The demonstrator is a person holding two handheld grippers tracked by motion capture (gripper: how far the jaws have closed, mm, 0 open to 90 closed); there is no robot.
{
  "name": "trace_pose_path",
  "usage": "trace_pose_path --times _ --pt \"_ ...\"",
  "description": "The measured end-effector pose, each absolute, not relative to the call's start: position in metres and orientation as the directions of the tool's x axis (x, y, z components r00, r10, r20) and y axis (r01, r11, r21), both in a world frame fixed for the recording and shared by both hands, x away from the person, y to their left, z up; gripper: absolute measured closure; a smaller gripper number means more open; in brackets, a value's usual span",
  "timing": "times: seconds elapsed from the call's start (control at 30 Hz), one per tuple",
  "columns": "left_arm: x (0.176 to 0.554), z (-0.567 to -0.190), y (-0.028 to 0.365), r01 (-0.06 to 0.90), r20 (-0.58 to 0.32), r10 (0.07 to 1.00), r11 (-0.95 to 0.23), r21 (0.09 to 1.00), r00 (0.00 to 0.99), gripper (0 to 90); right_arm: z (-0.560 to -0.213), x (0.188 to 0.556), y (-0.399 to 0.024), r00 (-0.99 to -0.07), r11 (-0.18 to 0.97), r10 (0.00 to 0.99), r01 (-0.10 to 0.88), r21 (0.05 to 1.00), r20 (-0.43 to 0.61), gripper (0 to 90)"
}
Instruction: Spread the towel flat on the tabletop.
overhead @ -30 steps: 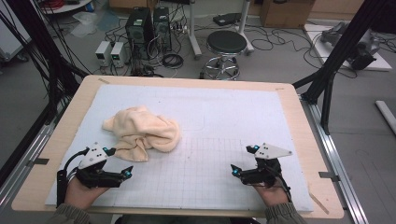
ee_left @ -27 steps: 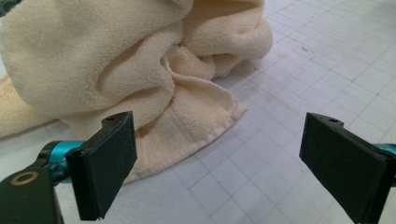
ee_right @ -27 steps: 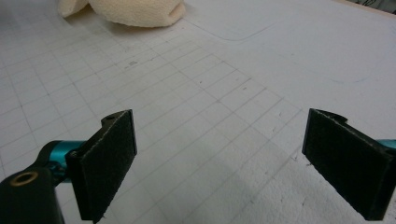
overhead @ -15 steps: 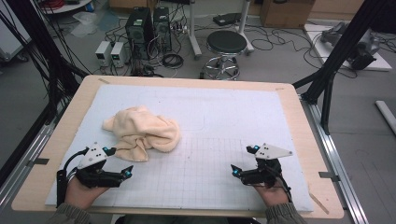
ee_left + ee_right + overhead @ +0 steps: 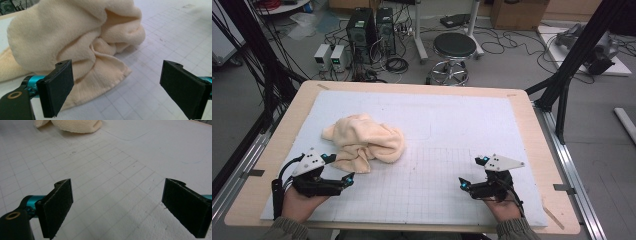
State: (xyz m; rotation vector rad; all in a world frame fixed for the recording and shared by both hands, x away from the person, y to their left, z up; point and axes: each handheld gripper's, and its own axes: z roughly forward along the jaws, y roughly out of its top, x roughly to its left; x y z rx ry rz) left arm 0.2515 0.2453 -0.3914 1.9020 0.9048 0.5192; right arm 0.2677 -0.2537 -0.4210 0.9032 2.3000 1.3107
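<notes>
High view first: a crumpled cream towel [image 5: 364, 142] lies in a heap on the left half of the white gridded mat [image 5: 462, 125] that covers the wooden table [image 5: 532, 125]. The person's left tongs [image 5: 339, 181] sit low at the near left, tips pointing toward the towel's near edge and just short of it. The right tongs [image 5: 472, 185] rest at the near right on bare mat, well apart from the cloth. Beyond the table, a black stool [image 5: 454, 47] and some computer towers [image 5: 372, 25] stand on the floor.

Left gripper view: the two black jaws stand wide open with nothing between them. The towel [image 5: 75, 42] bulks up right ahead, and a flat hemmed flap [image 5: 105, 75] of it spreads on the mat toward the gap, lying nearer the left jaw than the right.

Right gripper view: these jaws are likewise spread wide and hold nothing. Only grid lines lie under them, while the towel [image 5: 77, 126] peeks in at the far top edge.

By my reading, this is the approach before the first grasp, probably to spread or fold the cloth. The next move calls for the left tongs to ease forward and close on that loose flap, low enough to catch a single layer, while the right tongs must travel across the mat to find a second edge.
</notes>
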Motion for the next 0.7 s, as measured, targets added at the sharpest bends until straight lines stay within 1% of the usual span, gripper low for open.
trace_pose_path --times 0.1,0.17,0.23,0.27,0.37,0.43,0.53,0.57,0.7 --pt "0.265 -0.382 0.244 0.375 -0.030 0.771 -0.276 0.885 0.636 12.3 -0.421 0.268 -0.255 -0.737 0.365 0.676 0.361 0.858 0.022 9.2" --pt "0.283 -0.372 0.238 0.363 -0.039 0.771 -0.254 0.896 0.635 12.3 -0.421 0.269 -0.254 -0.737 0.364 0.676 0.362 0.858 0.024 9.2" --pt "0.289 -0.369 0.237 0.358 -0.041 0.770 -0.247 0.901 0.636 12.7 -0.421 0.269 -0.254 -0.739 0.368 0.674 0.358 0.858 0.019 9.2" --pt "0.300 -0.364 0.233 0.350 -0.034 0.776 -0.244 0.904 0.629 12.8 -0.421 0.269 -0.254 -0.739 0.367 0.674 0.358 0.859 0.020 9.2" --pt "0.309 -0.361 0.232 0.350 -0.035 0.784 -0.235 0.907 0.619 13.7 -0.422 0.269 -0.254 -0.741 0.369 0.671 0.359 0.857 0.022 9.2" --pt "0.317 -0.361 0.231 0.356 -0.033 0.790 -0.238 0.904 0.612 14.7 -0.422 0.270 -0.254 -0.742 0.369 0.670 0.362 0.856 0.025 9.2" --pt "0.328 -0.366 0.230 0.389 -0.061 0.799 -0.223 0.894 0.598 16.1 -0.423 0.271 -0.254 -0.745 0.375 0.666 0.363 0.853 0.024 9.1" --pt "0.335 -0.371 0.228 0.415 -0.066 0.803 -0.235 0.879 0.593 17.0 -0.423 0.271 -0.253 -0.748 0.378 0.663 0.365 0.851 0.026 9.1" --pt "0.343 -0.378 0.222 0.430 -0.063 0.800 -0.252 0.867 0.596 17.5 -0.423 0.271 -0.253 -0.749 0.378 0.662 0.365 0.851 0.027 9.1"
